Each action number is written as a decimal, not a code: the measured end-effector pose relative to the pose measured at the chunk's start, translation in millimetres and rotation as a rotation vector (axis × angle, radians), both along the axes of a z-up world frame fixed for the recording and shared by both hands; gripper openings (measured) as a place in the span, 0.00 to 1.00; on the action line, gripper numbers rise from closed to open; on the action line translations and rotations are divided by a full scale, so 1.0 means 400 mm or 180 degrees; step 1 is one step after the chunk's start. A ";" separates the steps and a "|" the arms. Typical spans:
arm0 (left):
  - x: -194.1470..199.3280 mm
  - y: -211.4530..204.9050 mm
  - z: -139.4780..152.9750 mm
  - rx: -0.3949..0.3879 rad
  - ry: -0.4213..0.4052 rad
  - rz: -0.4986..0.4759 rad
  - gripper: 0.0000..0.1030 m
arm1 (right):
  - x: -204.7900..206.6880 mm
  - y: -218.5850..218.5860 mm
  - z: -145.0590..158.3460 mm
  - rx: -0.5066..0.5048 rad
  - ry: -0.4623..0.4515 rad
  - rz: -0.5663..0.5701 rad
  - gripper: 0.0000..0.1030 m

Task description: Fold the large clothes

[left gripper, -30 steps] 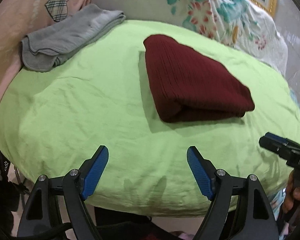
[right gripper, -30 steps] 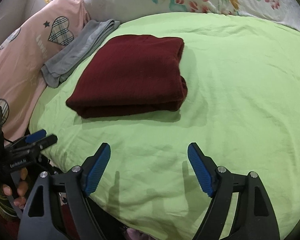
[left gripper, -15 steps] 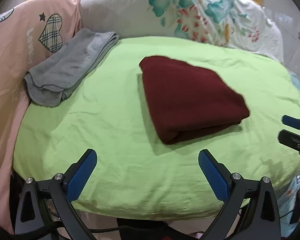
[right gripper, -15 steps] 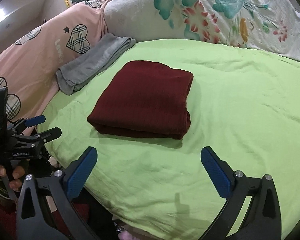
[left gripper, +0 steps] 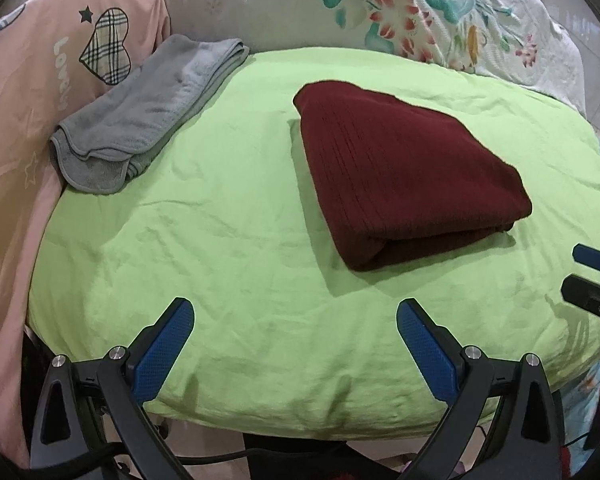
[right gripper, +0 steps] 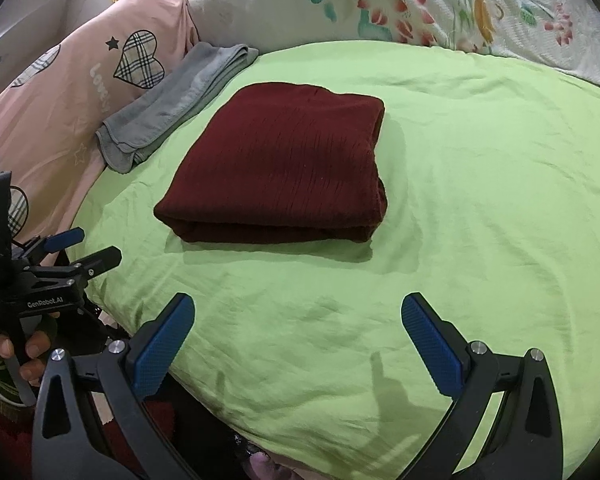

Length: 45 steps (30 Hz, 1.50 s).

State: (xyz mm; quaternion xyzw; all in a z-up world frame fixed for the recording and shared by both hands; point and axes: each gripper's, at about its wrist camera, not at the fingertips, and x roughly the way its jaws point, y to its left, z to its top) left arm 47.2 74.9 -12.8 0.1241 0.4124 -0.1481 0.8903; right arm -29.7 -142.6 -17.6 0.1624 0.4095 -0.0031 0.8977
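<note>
A dark red knitted garment (left gripper: pixel 404 172) (right gripper: pixel 284 168) lies folded into a thick rectangle on the light green sheet (left gripper: pixel 220 240) (right gripper: pixel 480 200). My left gripper (left gripper: pixel 296 316) hovers open near the sheet's front edge, well short of the garment, with nothing between its blue pads (left gripper: pixel 164 348). My right gripper (right gripper: pixel 298 312) is likewise open and empty in front of the garment. Each gripper shows in the other's view: the right gripper's fingers (left gripper: pixel 592 276) at the right edge, the left gripper's fingers (right gripper: pixel 76 252) at the left, held by a hand (right gripper: pixel 28 352).
A folded grey garment (left gripper: pixel 148 116) (right gripper: pixel 172 108) lies at the back left of the sheet, against a pink heart-print quilt (left gripper: pixel 40 80) (right gripper: pixel 60 92). A white floral blanket (left gripper: pixel 420 16) (right gripper: pixel 440 4) runs along the back. The bed's front edge drops off just below the grippers.
Both grippers' jaws have spread wider. Both views have drawn back and lifted, so the red garment sits farther off and more of the bedding behind shows.
</note>
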 end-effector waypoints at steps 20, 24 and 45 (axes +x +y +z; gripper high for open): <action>0.015 -0.050 0.041 -0.0027 -0.0120 -0.0057 0.99 | 0.060 -0.015 0.009 -0.0023 -0.0019 0.0049 1.00; 0.017 -0.052 0.040 -0.0022 -0.0116 -0.0051 0.99 | 0.069 -0.021 0.012 -0.0030 -0.0028 0.0047 1.00; 0.003 -0.062 0.041 -0.0062 -0.0137 -0.0085 0.99 | 0.078 -0.021 0.016 -0.0045 -0.0032 0.0058 1.00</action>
